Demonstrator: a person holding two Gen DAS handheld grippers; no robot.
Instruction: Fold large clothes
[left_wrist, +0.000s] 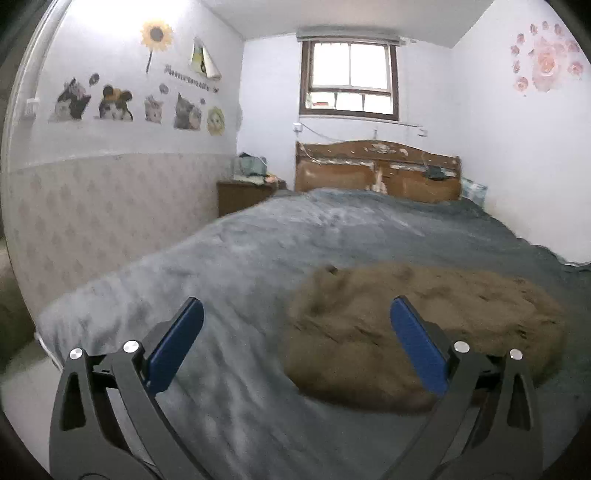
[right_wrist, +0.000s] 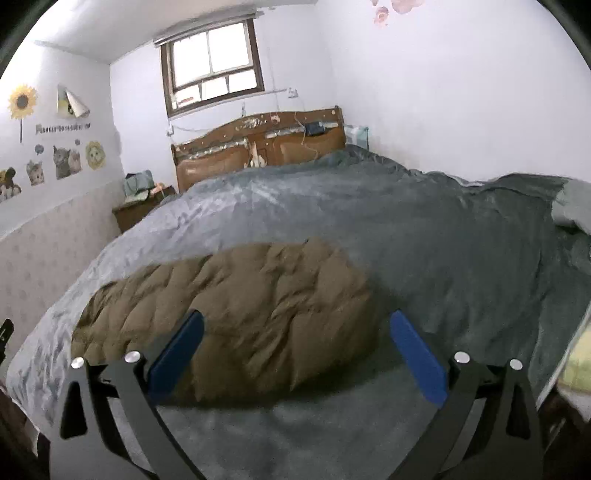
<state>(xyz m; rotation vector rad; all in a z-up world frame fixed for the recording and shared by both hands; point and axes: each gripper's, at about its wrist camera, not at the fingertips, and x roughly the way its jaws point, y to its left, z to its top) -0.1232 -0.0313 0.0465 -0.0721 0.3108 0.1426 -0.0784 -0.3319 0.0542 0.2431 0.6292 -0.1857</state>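
A puffy brown quilted jacket (left_wrist: 424, 325) lies bundled in a thick flat heap on the grey bedspread (left_wrist: 258, 258), near the foot of the bed. My left gripper (left_wrist: 295, 306) hovers above the bed with its blue pads wide apart; the jacket sits ahead and to its right, behind the right pad. In the right wrist view the same jacket (right_wrist: 240, 317) lies straight ahead and to the left on the bedspread (right_wrist: 461, 258). My right gripper (right_wrist: 295, 317) is open above its near edge, with nothing gripped.
A worn wooden headboard (left_wrist: 376, 171) stands under the window (left_wrist: 349, 79) at the far end. A nightstand (left_wrist: 245, 194) with clutter sits left of the bed by the stickered wall. A pale yellow-green cloth (right_wrist: 578, 362) shows at the right edge.
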